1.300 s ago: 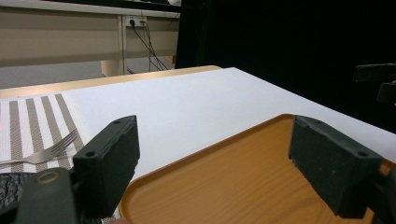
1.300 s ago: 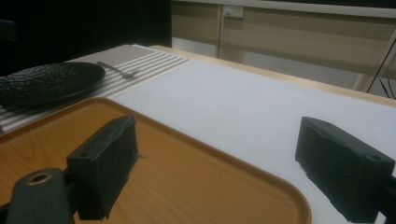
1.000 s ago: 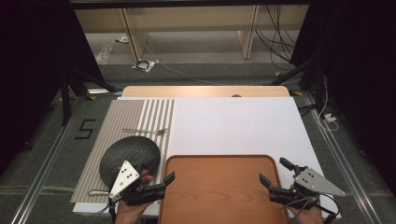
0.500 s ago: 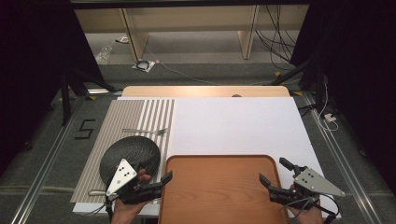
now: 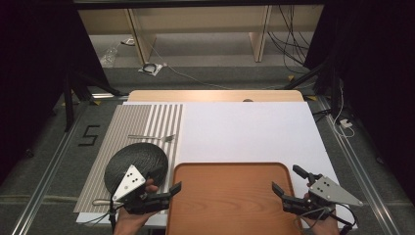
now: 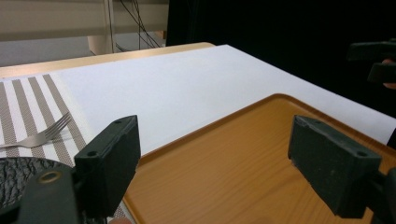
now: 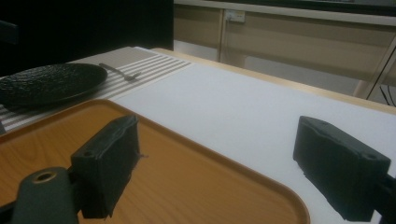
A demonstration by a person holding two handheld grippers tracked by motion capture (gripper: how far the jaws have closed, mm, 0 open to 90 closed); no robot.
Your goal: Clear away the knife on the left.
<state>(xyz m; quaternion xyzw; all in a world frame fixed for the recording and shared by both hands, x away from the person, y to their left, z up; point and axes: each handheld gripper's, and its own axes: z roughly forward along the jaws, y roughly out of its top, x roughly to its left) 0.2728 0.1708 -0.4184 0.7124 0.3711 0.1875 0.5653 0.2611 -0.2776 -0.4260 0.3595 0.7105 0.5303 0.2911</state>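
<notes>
The table (image 5: 215, 95) carries a white sheet (image 5: 244, 132), striped mat (image 5: 142, 122) and wooden tray (image 5: 230, 196).

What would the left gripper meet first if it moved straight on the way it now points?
Probably the tray. The open left gripper points across its near left corner toward the right gripper. If it stays above the tray, the way looks free; height is unclear.

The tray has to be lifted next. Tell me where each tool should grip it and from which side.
Grip the wooden tray by its raised rim, at the two short ends: left tool from the left, right tool from the right. It lies flat and wide, and both open tools already flank those ends.
</notes>
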